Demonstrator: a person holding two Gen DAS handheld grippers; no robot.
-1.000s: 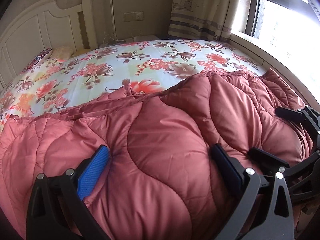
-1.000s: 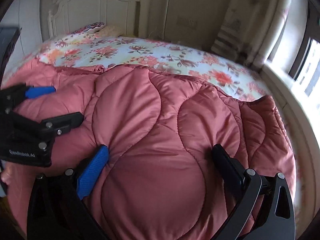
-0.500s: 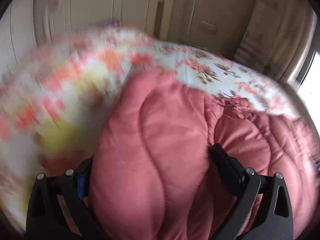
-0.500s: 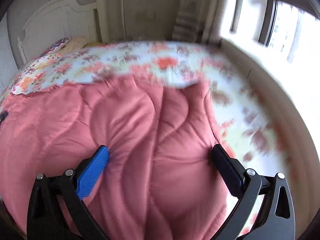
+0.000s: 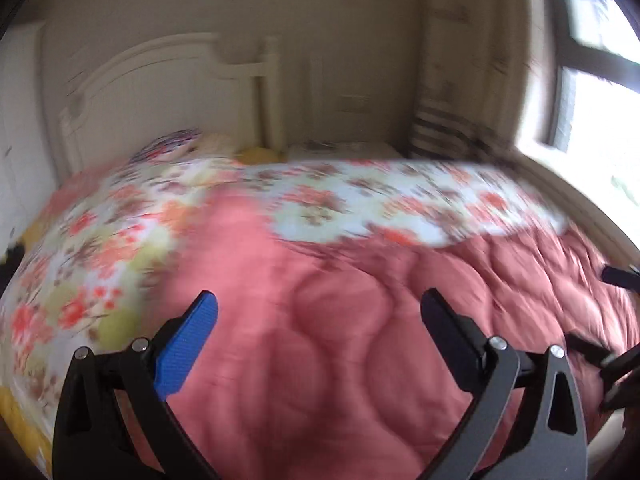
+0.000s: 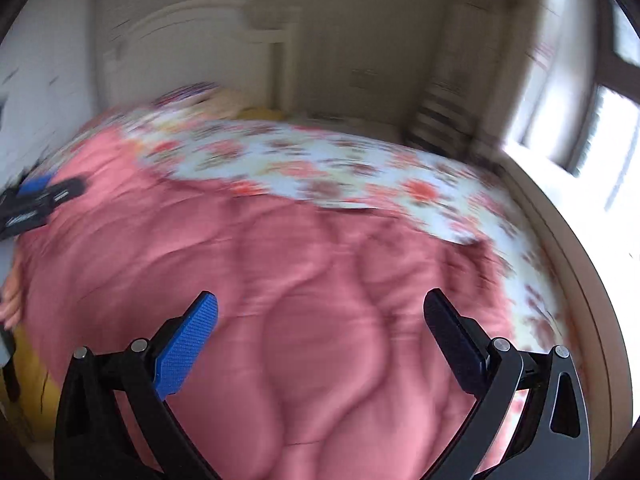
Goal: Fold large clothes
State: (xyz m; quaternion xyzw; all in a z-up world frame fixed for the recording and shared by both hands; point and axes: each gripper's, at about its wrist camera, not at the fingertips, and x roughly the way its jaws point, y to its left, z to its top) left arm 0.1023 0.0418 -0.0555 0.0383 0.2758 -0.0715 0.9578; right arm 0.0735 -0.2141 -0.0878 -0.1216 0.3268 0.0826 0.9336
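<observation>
A large pink quilted garment (image 5: 360,360) lies spread over the near end of the bed, also filling the right wrist view (image 6: 280,260). My left gripper (image 5: 319,300) hovers over it, open, with nothing pinched between its fingers. My right gripper (image 6: 320,300) is open above the garment in the same way. Each gripper shows at the edge of the other's view: the right gripper (image 5: 616,276) at the far right, the left gripper (image 6: 40,196) at the far left. Both views are blurred by motion.
The floral bedsheet (image 5: 360,200) covers the bed beyond the garment. A white headboard (image 5: 160,92) and a pillow (image 5: 168,146) are at the far end. A curtain (image 5: 452,80) and a bright window (image 5: 600,92) stand on the right. A hand (image 6: 10,300) shows at the left edge.
Both grippers have pulled back and up from the garment, which bulged between their fingers before. The garment now lies flatter and wider, and both cameras are swinging.
</observation>
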